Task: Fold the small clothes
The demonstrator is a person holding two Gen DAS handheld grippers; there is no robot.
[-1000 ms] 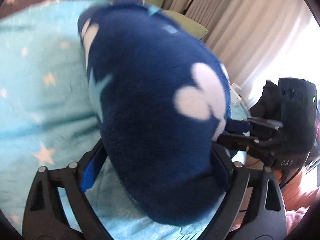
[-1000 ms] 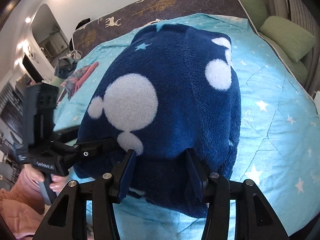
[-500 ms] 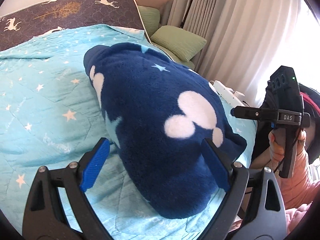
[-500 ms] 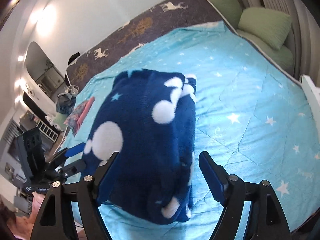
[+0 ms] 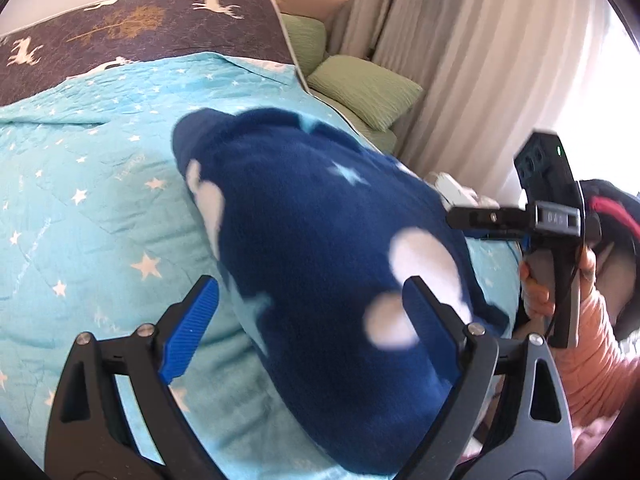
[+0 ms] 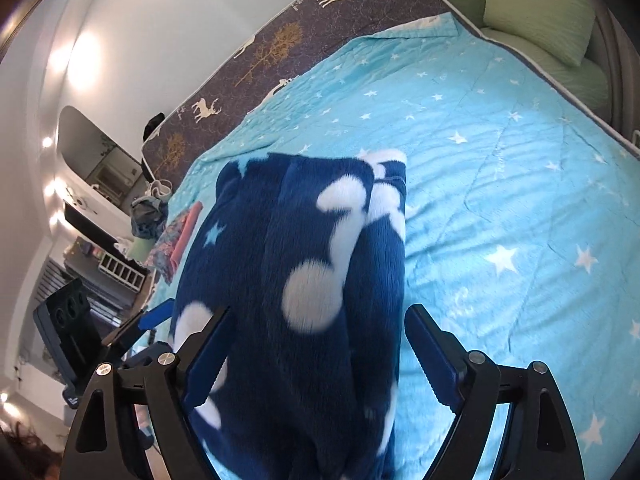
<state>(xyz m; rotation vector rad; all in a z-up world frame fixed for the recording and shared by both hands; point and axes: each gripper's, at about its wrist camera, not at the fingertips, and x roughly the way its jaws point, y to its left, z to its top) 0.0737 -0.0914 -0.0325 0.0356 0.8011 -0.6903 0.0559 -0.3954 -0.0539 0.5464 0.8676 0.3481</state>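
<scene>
Left wrist view, garment: the folded blue fleece (image 5: 320, 280), dotted with white, lies in a thick bundle on the light blue star quilt (image 5: 100, 220), near the bed's near edge.
Left wrist view, left gripper (image 5: 308, 312): jaws stand wide with the fleece lying between them below; the pads do not press on it.
Left wrist view, other hand: the right gripper (image 5: 468, 218) sits off to the side of the bundle, held by a hand (image 5: 540, 292) in an orange sleeve, clear of the cloth.
Right wrist view, right gripper (image 6: 316, 344): its jaws have just been opening and now stand wide; the fleece (image 6: 304, 280) shows between them but is not pinched.
Right wrist view, surroundings: green pillows (image 6: 540, 12) beyond the bed; a small pile of other clothes (image 6: 172, 240) at the quilt's far side.
Step in hand: release after a fold, I judge; the bundle looks finished and let go.
Next move: probably lift both grippers clear without snagging the pile, then reach for another garment or tidy this one's loose edge.
</scene>
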